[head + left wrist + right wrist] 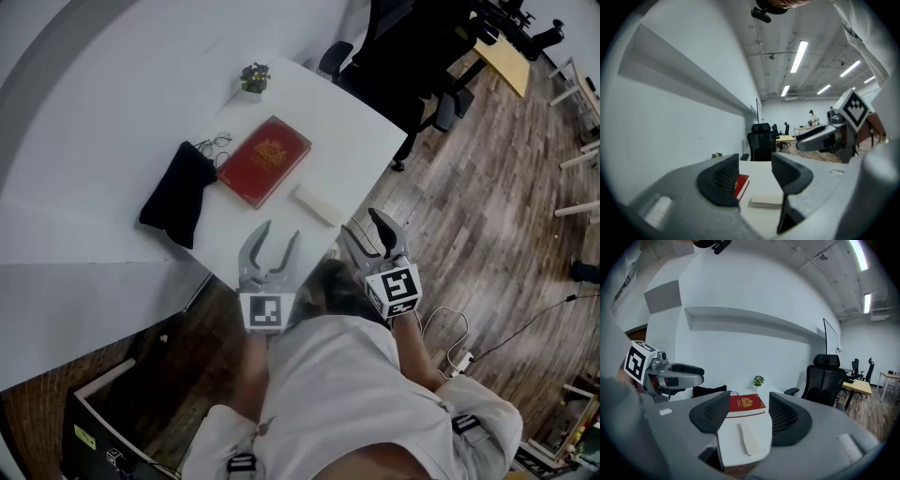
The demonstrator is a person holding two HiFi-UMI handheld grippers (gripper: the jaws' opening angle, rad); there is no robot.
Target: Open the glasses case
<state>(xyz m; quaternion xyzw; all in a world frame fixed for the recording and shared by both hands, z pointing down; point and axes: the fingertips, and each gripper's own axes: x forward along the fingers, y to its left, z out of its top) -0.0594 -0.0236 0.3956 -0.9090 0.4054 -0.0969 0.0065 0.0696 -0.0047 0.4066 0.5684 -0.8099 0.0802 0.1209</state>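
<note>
A white oblong glasses case (pixel 316 203) lies shut near the front right edge of the white table (pixel 337 122). In the left gripper view the case (pixel 766 201) shows low between the jaws; in the right gripper view the case (pixel 749 439) lies just ahead. My left gripper (pixel 279 234) hovers at the table's front edge, short of the case, open and empty. My right gripper (pixel 364 225) hangs off the table's edge to the right of the case, also open with nothing between its jaws.
A red book (pixel 264 159) lies behind the case. A black pouch (pixel 178 192) and a pair of glasses (pixel 217 143) sit to its left, a small potted plant (pixel 253 78) at the far edge. Black office chairs (pixel 412 56) stand beyond the table on the wooden floor.
</note>
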